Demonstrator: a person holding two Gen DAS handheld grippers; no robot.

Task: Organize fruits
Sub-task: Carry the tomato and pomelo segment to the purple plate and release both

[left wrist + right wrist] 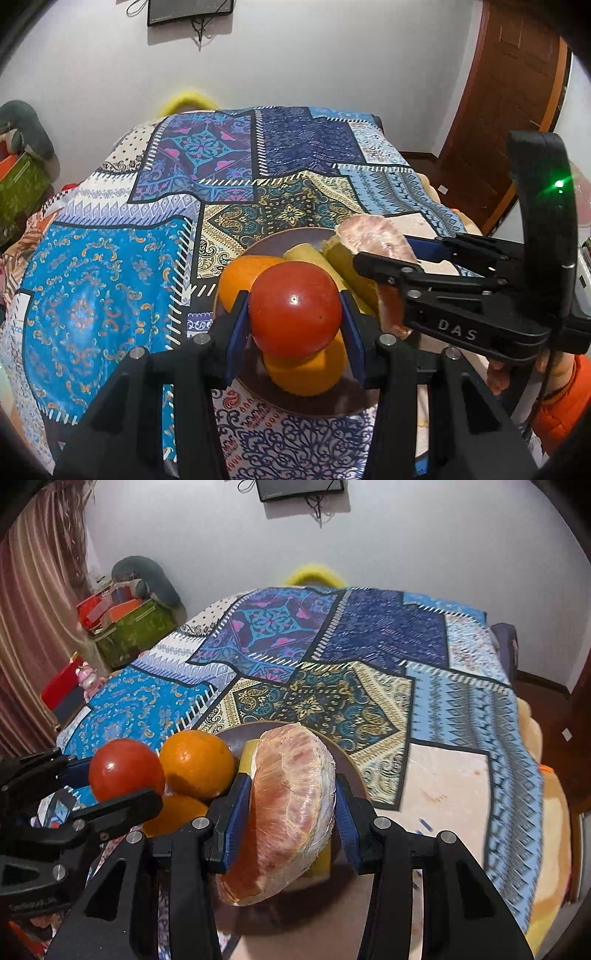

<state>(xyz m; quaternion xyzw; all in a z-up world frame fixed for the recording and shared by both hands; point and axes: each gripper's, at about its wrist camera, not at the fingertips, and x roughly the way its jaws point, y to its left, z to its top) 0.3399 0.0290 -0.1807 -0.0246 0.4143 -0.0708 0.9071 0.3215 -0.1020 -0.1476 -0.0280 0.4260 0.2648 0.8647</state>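
Note:
My left gripper (294, 317) is shut on a red tomato (295, 310) and holds it just above two oranges (243, 275) on a brown plate (321, 400). My right gripper (291, 808) is shut on a plastic-wrapped pomelo wedge (288, 812) and holds it over the same plate (231, 738), above a yellow fruit (249, 757). In the left wrist view the right gripper (384, 258) comes in from the right with the wedge (376, 236). In the right wrist view the tomato (125, 770) sits in the left gripper (122, 775) beside an orange (197, 762).
The plate stands on a table under a patchwork cloth (110, 280) of blue patterns. Boxes and a grey cushion (129, 624) lie at the left by the curtain. A wooden door (509, 110) is at the right.

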